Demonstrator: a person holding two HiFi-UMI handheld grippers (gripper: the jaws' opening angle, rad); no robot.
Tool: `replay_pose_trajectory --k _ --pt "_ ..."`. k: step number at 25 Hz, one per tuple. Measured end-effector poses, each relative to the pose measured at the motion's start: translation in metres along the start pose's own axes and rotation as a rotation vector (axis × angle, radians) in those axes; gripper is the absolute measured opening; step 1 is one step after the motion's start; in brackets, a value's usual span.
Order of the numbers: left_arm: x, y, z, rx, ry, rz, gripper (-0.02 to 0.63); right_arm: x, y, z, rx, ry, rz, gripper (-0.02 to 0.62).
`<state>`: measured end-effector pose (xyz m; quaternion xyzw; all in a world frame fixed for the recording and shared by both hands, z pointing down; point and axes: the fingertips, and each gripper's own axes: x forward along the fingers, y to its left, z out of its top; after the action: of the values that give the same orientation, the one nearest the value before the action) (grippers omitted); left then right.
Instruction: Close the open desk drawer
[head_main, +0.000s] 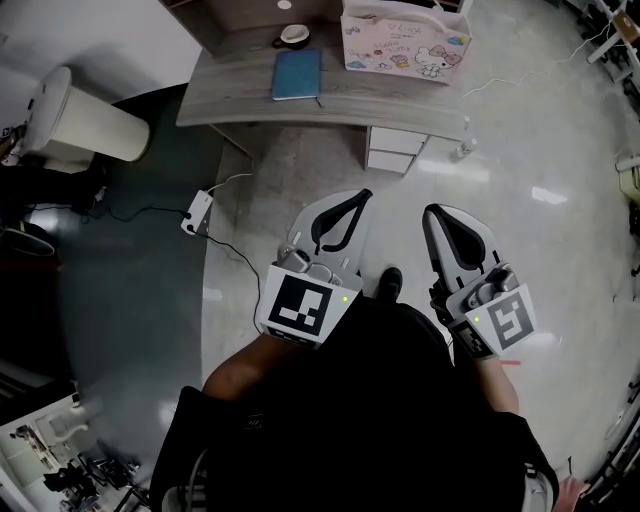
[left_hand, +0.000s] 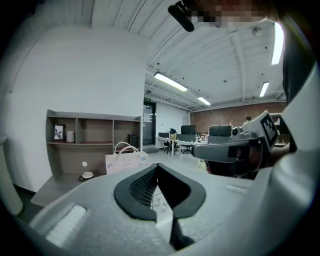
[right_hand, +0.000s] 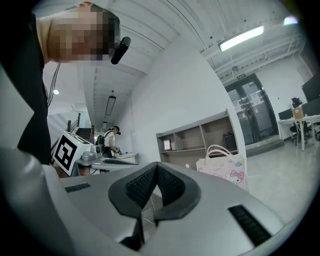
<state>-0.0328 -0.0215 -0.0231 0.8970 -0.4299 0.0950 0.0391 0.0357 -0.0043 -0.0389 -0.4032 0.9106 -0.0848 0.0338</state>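
Observation:
The grey desk (head_main: 240, 105) stands at the far side of the room in the head view. A white drawer unit (head_main: 396, 150) juts out from under its front edge; how far any drawer is pulled out I cannot tell. My left gripper (head_main: 364, 195) and right gripper (head_main: 430, 212) hang side by side over the floor, well short of the desk, both shut with nothing between the jaws. In the left gripper view the gripper (left_hand: 157, 165) points toward the desk and shelf (left_hand: 92, 141). In the right gripper view the gripper (right_hand: 156, 164) points the same way.
On the desk lie a blue notebook (head_main: 297, 74), a bowl (head_main: 292, 37) and a pink cartoon gift bag (head_main: 405, 40). A power strip (head_main: 197, 212) with cables lies on the floor at left. A white cylinder (head_main: 80, 120) stands by the desk's left end.

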Motion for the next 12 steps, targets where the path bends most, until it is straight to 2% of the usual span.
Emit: replay_pose_trajectory --k 12 --pt "0.020 -0.009 -0.004 -0.026 0.033 0.016 0.006 -0.007 -0.023 -0.009 0.022 0.027 0.014 0.012"
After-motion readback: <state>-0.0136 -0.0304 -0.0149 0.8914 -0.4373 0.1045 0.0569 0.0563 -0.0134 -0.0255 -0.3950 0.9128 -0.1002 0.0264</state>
